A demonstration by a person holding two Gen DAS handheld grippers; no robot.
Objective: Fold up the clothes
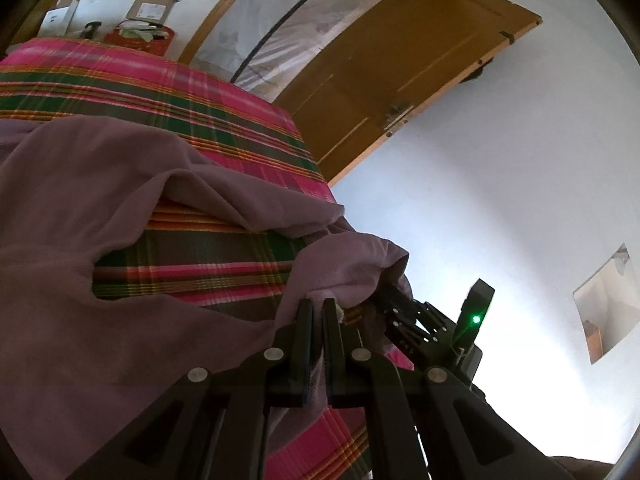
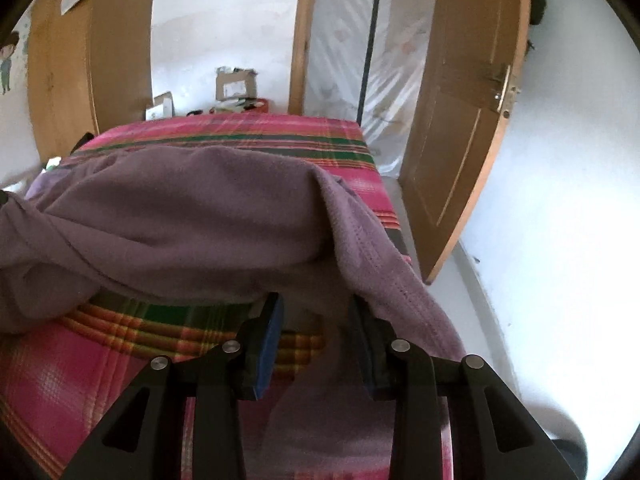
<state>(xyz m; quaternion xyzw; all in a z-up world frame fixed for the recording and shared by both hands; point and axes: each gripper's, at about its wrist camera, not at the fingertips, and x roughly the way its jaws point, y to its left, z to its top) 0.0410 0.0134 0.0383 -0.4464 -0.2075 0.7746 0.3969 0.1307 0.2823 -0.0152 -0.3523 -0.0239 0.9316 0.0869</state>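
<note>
Left wrist view: your left gripper (image 1: pixel 318 312) has its jaws drawn together on a fold of the mauve garment (image 1: pixel 100 184), with cloth pinched between the pads. The garment lies across the plaid bedcover (image 1: pixel 192 92) and lifts toward the gripper, leaving a gap where the cover shows beneath. Only this view shows your right gripper (image 1: pixel 394 298) from outside: it sits just beside the left, its fingers pushed into the same bunched edge of cloth, a green light lit on its body. This view also takes in a small framed opening (image 1: pixel 604 304) in the white wall.

Right wrist view: the jaws of your right gripper (image 2: pixel 316 312) stand apart. The garment (image 2: pixel 192 216) drapes over the right finger (image 2: pixel 362 320) and hangs between the two; the left finger (image 2: pixel 272 320) looks clear of the cloth, so no firm clamp is visible. Only this view shows the wooden wardrobe (image 2: pixel 92 52) at the left.

Containers: beyond the far end of the bed, a red basket (image 1: pixel 140 38) holds pale items you cannot identify at this size. An open cardboard box (image 1: pixel 152 8) stands behind it; its contents are not visible. The wooden door (image 1: pixel 400 76) stands open.
</note>
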